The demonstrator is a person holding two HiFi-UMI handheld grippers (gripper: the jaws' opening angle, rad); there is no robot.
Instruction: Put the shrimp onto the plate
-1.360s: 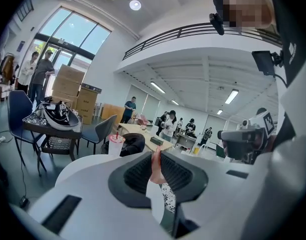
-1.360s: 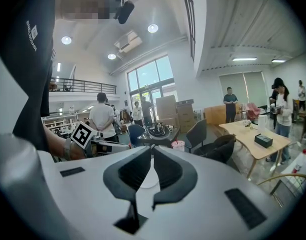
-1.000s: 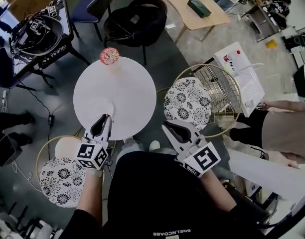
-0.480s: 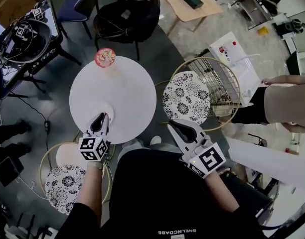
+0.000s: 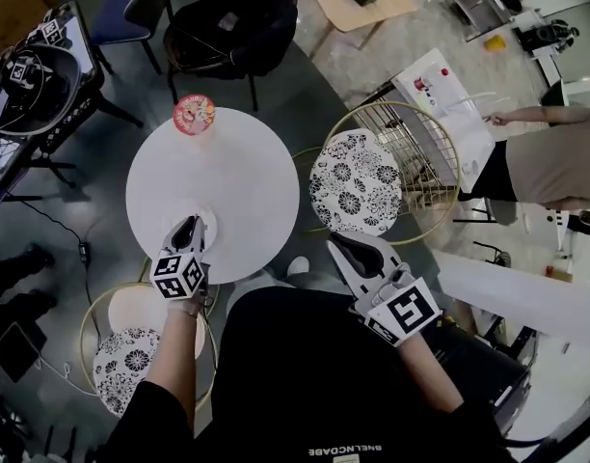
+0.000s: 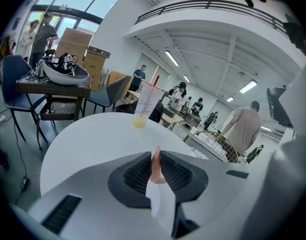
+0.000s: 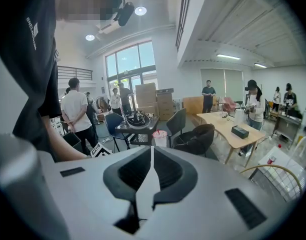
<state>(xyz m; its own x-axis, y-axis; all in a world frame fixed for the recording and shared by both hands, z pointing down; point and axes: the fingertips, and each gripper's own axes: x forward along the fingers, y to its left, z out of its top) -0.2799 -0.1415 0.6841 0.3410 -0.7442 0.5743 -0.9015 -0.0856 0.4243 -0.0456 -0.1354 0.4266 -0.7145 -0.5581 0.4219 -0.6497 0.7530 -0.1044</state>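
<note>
A small pink shrimp (image 6: 155, 163) is pinched between the jaws of my left gripper (image 6: 156, 151), which is shut on it. In the head view that left gripper (image 5: 187, 226) hangs over a small white plate (image 5: 207, 224) at the near edge of the round white table (image 5: 237, 177). My right gripper (image 5: 345, 245) is held off the table to the right. Its jaws are shut with nothing between them, as the right gripper view (image 7: 152, 149) shows.
A pink-lidded cup (image 5: 194, 114) stands at the table's far edge. A patterned plate (image 5: 355, 181) lies on a wire basket stand (image 5: 425, 162) to the right. Another basket (image 5: 93, 316) with a patterned plate (image 5: 121, 363) is at lower left. A person (image 5: 550, 162) stands at right; chairs stand behind the table.
The head view has shifted a little. Both grippers keep their places by the table, the left still shut on the shrimp. The person at right has moved up and away.
</note>
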